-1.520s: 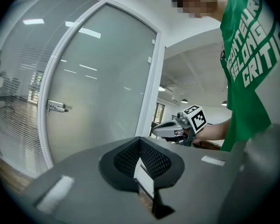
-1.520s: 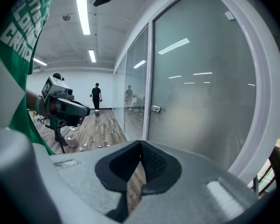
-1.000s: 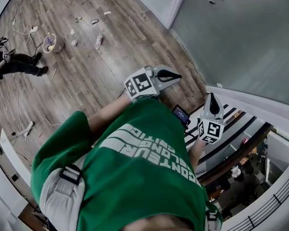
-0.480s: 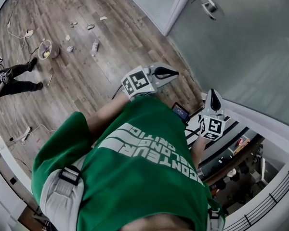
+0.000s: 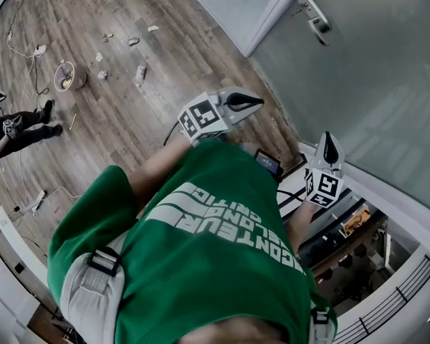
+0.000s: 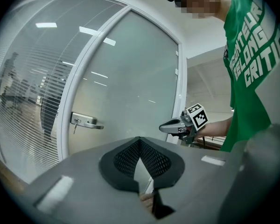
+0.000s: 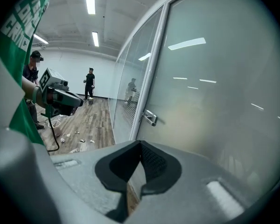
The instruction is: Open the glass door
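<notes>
The tall frosted glass door (image 5: 373,84) stands shut in its white frame (image 5: 274,9), ahead of me and to the right in the head view. Its silver lever handle (image 5: 314,16), with a key hanging under it, sits at the frame-side edge, well apart from both tools. That handle is what I judge I need, so I take this as the approach, with no contact on the door yet.

The left gripper (image 5: 258,103) points almost level toward the handle side of the door, its two jaws brought together at the tips with nothing between them. The right gripper (image 5: 330,140) is tipped downward nearer the glass, jaws likewise pressed together and empty — carried closed, I'd guess, because there is nothing to grasp until the lever is within reach.

Below both sits my green printed shirt (image 5: 215,264). Further left, the brown wood-plank floor (image 5: 165,84) carries scattered litter and a small round bucket (image 5: 64,76) — none of it in the way.
</notes>
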A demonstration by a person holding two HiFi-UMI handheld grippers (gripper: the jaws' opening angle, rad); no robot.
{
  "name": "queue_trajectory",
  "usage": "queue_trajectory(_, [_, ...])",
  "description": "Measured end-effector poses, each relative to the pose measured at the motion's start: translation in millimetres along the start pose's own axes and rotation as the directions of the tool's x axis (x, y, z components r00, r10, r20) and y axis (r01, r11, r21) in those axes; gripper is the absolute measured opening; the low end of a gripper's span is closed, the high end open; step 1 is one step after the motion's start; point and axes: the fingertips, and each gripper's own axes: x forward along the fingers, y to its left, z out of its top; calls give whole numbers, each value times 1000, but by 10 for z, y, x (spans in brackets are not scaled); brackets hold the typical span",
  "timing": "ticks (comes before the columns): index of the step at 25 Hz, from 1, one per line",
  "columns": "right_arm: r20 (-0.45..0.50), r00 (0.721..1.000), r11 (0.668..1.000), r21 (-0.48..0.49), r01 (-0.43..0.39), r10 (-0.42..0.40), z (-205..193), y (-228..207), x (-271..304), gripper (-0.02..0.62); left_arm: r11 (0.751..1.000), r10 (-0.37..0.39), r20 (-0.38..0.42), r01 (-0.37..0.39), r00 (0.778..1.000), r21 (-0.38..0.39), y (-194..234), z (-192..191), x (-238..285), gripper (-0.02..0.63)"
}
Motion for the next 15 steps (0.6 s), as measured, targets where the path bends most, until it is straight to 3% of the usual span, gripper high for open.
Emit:
queue_trajectory(7, [-18, 1000, 1000, 0, -17, 17, 16, -118, 231, -8, 999, -6, -26, 5, 1000, -33, 152, -65, 175, 14])
queue_trajectory(11, [5, 999, 999, 10, -48, 48, 13, -292, 460, -8, 1000, -8, -2, 8, 1000, -23, 270, 8, 418, 14])
queue_trajectory(15, [32, 993, 994, 21, -110, 109, -15, -473, 798, -8, 999, 36, -1, -36, 999, -21, 481, 77, 717, 14])
